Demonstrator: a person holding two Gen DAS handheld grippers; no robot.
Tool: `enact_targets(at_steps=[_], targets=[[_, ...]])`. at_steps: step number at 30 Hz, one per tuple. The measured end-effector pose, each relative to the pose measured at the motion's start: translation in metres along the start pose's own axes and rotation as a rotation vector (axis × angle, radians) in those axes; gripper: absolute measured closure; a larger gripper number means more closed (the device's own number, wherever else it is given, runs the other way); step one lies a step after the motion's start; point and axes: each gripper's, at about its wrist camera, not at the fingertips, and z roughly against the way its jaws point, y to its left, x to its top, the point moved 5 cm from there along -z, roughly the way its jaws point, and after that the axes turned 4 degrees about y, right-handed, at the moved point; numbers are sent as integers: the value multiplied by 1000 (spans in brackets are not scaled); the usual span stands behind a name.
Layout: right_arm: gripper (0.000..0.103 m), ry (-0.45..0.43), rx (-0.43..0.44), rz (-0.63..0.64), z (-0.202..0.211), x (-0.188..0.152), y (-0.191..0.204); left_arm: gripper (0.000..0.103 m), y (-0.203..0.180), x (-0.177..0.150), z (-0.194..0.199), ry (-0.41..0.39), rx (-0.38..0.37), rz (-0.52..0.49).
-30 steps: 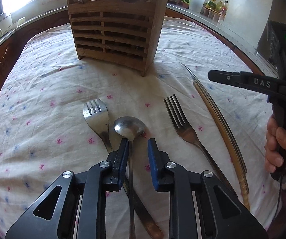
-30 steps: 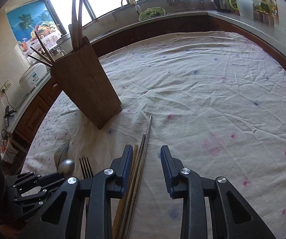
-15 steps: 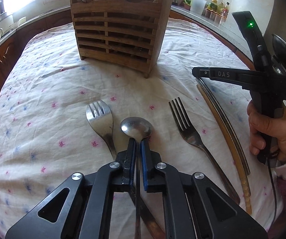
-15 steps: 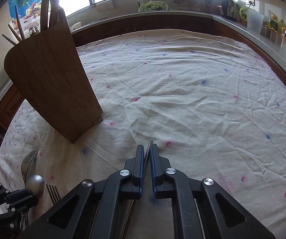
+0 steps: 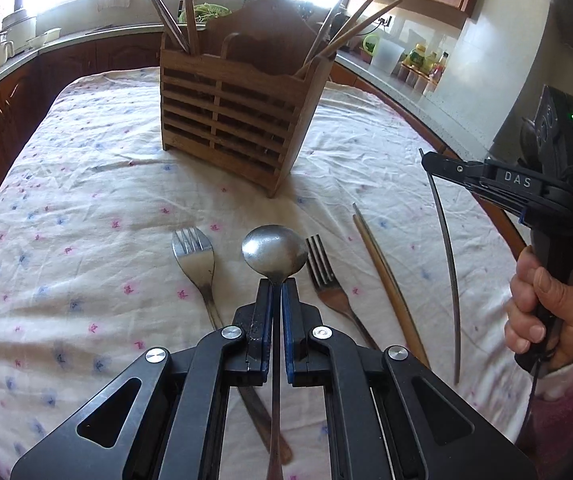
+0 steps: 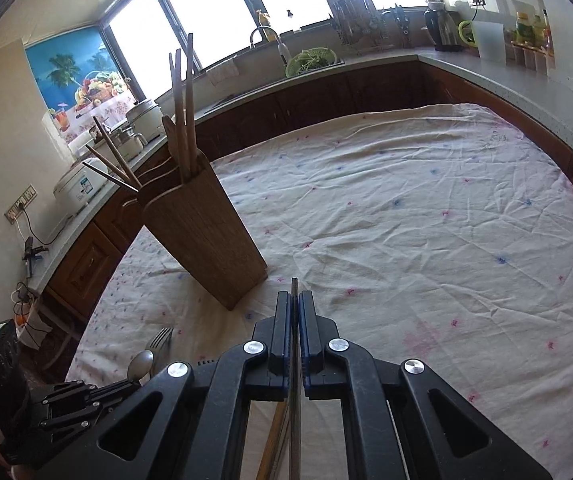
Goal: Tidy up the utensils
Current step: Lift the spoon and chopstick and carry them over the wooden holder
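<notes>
My left gripper is shut on the neck of a steel spoon, held a little above the cloth. Beside it lie two forks, one to the left and one to the right. A wooden chopstick lies further right. My right gripper is shut on a thin metal chopstick, which hangs lifted and slanted in the left wrist view. The slatted wooden utensil holder stands ahead with several chopsticks in it; in the right wrist view the holder stands to the left.
A flowered white cloth covers the table. Kitchen counters with pots, a rice cooker and bottles ring the table. A hand in a pink sleeve holds the right gripper at the table's right edge.
Both grippers have closed, the left on the spoon and the right on the metal chopstick. Both have risen, lifting these utensils off the cloth.
</notes>
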Motion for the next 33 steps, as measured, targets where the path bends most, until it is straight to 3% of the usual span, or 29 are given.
enact_targets(at_steps=[14, 33], targets=[[99, -160, 75, 26, 98, -9, 23, 99, -2, -1, 63, -137, -47, 38], [99, -268, 98, 81, 153, -9, 47, 99, -2, -2, 96, -215, -59, 46]])
